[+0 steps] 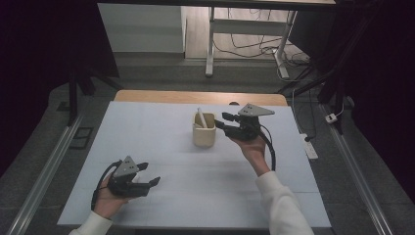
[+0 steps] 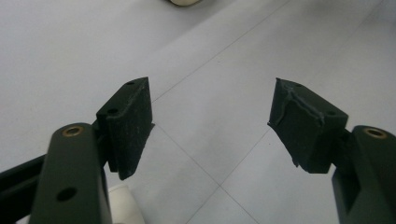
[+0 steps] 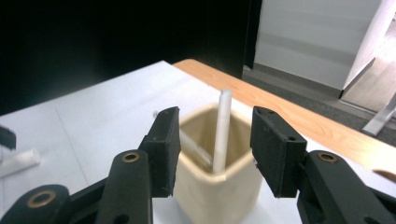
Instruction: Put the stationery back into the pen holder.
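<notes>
Right tongs (image 3: 215,154) gape open just above a cream cup (image 3: 219,186) mid-bench, around a white stick (image 3: 221,133), perhaps a straw, leaning inside; to grip cleanly, centre on it before closing, while the left tongs (image 1: 147,174), also open, idle nearby.

My left gripper (image 1: 147,174) sat low and near, fingers (image 2: 130,126) spread wide. My right gripper (image 1: 224,120) reached forward, fingers (image 3: 163,149) parted, forearm extended.
</notes>
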Motion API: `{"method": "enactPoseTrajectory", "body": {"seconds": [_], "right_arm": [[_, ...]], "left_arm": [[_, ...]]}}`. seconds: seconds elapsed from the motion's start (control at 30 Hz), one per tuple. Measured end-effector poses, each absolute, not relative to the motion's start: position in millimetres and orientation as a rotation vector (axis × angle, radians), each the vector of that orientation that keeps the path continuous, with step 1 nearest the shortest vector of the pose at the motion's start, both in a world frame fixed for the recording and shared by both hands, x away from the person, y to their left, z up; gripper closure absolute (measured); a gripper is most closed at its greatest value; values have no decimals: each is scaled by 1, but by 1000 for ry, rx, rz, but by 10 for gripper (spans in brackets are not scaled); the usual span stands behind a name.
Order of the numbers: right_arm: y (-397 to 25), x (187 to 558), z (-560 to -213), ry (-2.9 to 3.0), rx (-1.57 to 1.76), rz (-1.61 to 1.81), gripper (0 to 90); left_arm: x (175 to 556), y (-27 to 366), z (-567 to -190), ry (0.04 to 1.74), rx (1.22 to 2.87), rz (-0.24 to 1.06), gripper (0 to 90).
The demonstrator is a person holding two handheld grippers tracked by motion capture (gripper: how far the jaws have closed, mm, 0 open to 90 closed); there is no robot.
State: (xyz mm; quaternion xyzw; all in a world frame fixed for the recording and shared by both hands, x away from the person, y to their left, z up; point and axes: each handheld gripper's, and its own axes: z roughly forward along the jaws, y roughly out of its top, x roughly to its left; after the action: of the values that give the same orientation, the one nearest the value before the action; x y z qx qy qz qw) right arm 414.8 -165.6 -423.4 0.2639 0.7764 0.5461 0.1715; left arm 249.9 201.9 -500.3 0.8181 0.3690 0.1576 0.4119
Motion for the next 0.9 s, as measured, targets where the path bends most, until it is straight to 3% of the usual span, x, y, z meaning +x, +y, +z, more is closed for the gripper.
{"method": "enactPoseTrajectory", "body": {"seconds": [0.9], "right_arm": [[-252,343,-466,2270,809,1393,511]], "left_arm": [[249,202,-499,933,2059,412,296]]}}
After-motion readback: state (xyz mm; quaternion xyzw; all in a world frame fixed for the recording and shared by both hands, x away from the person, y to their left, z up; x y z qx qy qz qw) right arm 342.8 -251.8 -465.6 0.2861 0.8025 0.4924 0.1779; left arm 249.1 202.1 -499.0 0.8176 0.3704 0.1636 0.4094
